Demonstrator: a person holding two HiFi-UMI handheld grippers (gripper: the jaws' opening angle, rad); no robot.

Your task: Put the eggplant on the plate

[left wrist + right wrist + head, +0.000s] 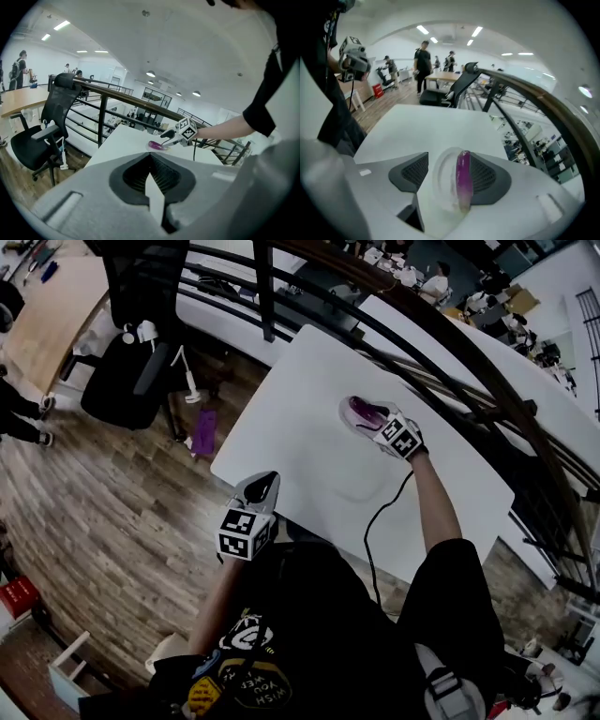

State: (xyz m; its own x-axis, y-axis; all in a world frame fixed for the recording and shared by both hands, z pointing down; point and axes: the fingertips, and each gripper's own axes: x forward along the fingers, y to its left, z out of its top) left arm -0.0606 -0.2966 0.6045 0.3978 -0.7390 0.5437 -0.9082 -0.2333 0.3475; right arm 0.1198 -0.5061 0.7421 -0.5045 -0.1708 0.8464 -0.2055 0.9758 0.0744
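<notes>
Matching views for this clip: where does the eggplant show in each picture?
Head view: eggplant, right of centre, upper half.
Left gripper view: small, near centre.
Right gripper view: low centre, between the open right tongs.
Shared landmark: the white table.

Wood floor point(112, 521), white table point(300, 399), black office chair point(131, 381), dark railing point(100, 117), ceiling lights point(150, 73).

Purple eggplant point(463, 180): glossy, slim, elongated, laid lengthwise over the right half of the plate point(438, 187), its long axis pointing away in the right gripper view. The plate is small, round, whitish-translucent, set flat on the white table point(281, 427), closer to the far edge than to the near one, well clear of all corners.
</notes>
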